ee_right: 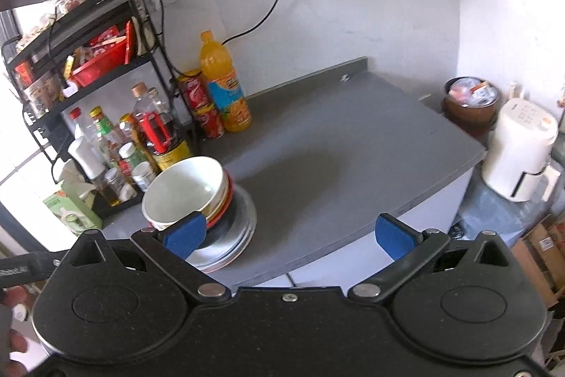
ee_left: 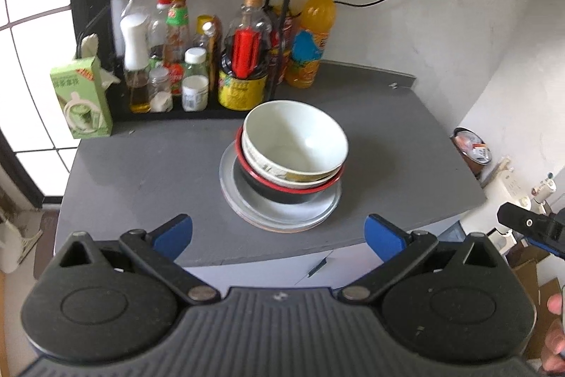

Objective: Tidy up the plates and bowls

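Grey counter point(ee_left: 148, 165) bare rightward, bowls point(ee_left: 295, 147) stacked on plates point(ee_left: 282, 214) mid-counter, left gripper point(ee_left: 279, 235) and right gripper point(ee_right: 289, 232) wide, empty.

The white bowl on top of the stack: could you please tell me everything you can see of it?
The white bowl looks ceramic or melamine, plain glossy white inside, with a faint printed pattern around its outer wall. It is empty and upright, slightly tilted, nested in a black bowl with a red rim, which stands on stacked pale plates on the grey counter, in front of the condiment rack. Neither gripper touches it.
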`<action>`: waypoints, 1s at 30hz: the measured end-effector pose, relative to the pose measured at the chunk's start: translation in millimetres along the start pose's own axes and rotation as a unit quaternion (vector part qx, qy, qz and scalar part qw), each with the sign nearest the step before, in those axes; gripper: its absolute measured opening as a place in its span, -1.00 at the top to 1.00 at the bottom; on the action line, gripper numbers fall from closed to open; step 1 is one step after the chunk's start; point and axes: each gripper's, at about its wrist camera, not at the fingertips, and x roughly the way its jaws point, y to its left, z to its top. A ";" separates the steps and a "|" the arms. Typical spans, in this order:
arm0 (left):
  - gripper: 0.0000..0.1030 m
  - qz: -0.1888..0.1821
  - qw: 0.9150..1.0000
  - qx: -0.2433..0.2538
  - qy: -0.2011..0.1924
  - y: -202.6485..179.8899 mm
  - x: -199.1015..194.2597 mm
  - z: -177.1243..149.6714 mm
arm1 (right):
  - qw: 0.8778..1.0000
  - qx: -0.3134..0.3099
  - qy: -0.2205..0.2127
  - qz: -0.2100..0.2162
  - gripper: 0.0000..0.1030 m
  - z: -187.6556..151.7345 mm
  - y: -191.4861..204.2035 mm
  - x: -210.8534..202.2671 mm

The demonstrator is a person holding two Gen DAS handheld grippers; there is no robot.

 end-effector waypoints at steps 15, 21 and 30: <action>-1.00 0.006 0.998 0.057 -0.027 5.8 -20.3 17.0 | 0.999 -0.006 -0.011 -0.041 -1.00 -5.0 7.6 -17.0; -1.00 0.007 0.997 0.069 -0.023 7.7 -22.9 17.5 | 0.999 -0.017 -0.006 -0.051 -1.00 -8.4 14.1 -21.7; -1.00 0.009 0.996 0.083 -0.020 4.4 -30.8 14.2 | 0.996 -0.033 -0.005 -0.077 -1.00 -16.0 20.5 -30.6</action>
